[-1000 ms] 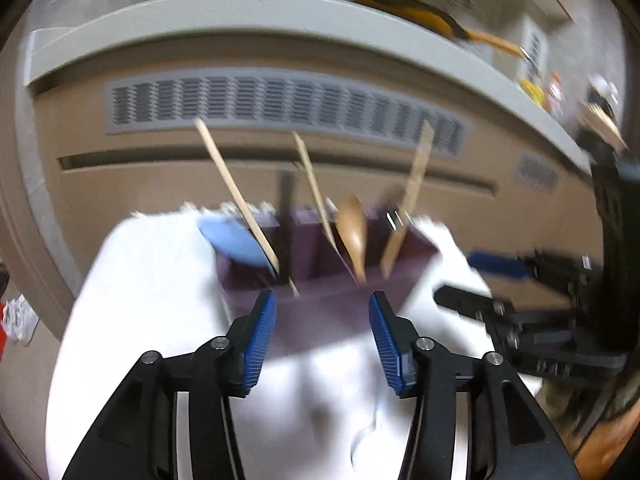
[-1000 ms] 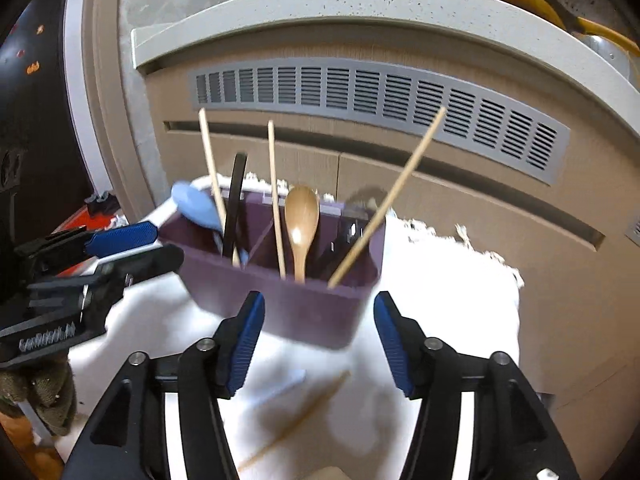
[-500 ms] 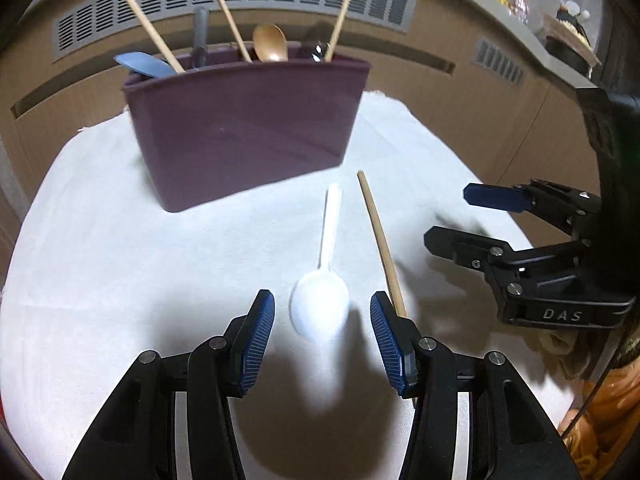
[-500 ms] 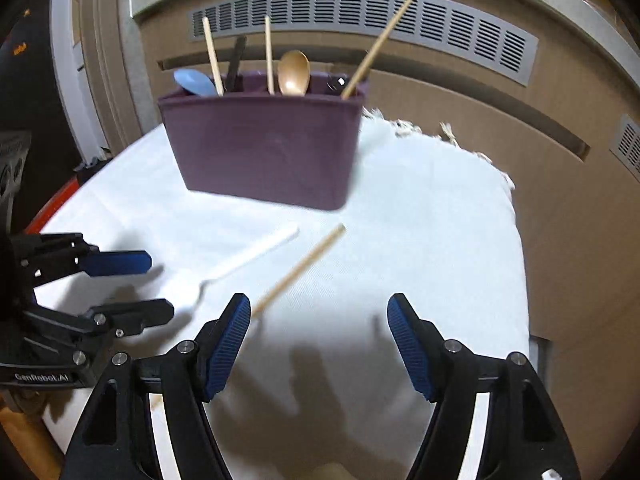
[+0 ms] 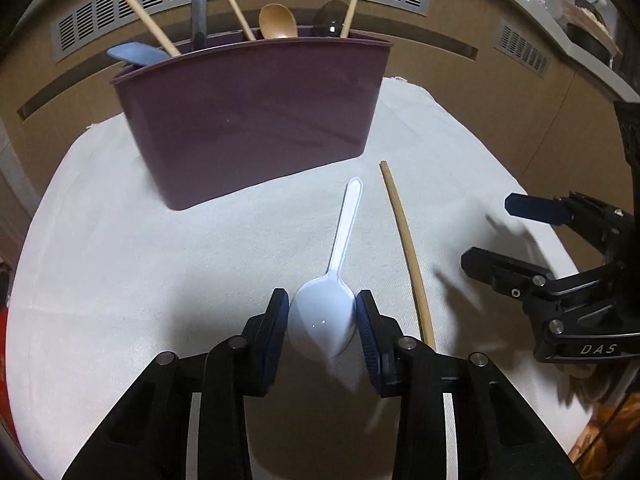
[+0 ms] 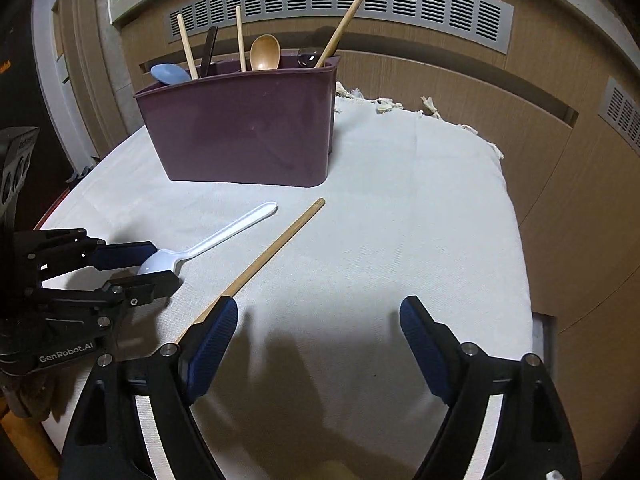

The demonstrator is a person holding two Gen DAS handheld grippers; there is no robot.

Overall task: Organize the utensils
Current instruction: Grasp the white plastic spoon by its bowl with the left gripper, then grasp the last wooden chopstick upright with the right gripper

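A white plastic spoon [image 5: 334, 280] lies on the white cloth, handle pointing toward the purple utensil holder [image 5: 256, 116]. My left gripper [image 5: 322, 312] has its pads against both sides of the spoon's bowl; it also shows in the right wrist view [image 6: 148, 264] around the spoon [image 6: 208, 240]. A wooden chopstick [image 5: 406, 248] lies just right of the spoon. My right gripper [image 6: 318, 320] is open and empty, its left finger [image 6: 212, 336] over the chopstick's [image 6: 268, 256] near end. The holder [image 6: 244, 128] holds wooden sticks, a wooden spoon and a blue spoon.
The white cloth [image 6: 420, 208] covers a small table with a fringed far edge. Brown panelling with a grey vent [image 6: 340, 4] stands right behind the holder. The right gripper [image 5: 560, 280] shows at the right in the left wrist view.
My left gripper has dropped lower over the spoon and closed its fingers onto the bowl. My right gripper has moved lower and nearer the chopstick, still open.
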